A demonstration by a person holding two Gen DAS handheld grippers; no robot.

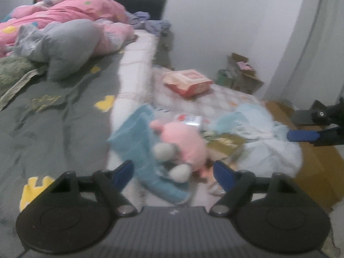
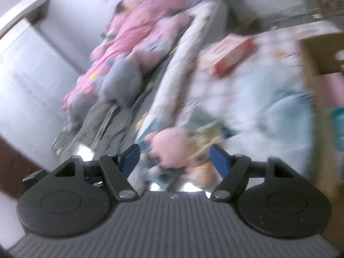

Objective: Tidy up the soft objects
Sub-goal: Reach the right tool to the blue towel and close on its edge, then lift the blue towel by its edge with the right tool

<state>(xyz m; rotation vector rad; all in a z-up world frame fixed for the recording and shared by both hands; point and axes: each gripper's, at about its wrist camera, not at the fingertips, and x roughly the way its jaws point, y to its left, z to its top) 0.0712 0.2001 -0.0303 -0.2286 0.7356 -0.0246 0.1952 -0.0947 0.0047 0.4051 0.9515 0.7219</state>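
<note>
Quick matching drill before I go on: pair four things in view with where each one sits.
Things:
1. small pink plush toy
2. red and white pack
3. big grey plush
4. right gripper

Places:
A. at the right edge of the left wrist view, jaws apart
B. on the dark grey sheet beside the pink quilt
C. ahead of the left gripper, on a blue towel
D. farther back on the white patterned quilt

Pairs: 1-C, 2-D, 3-B, 4-A
</note>
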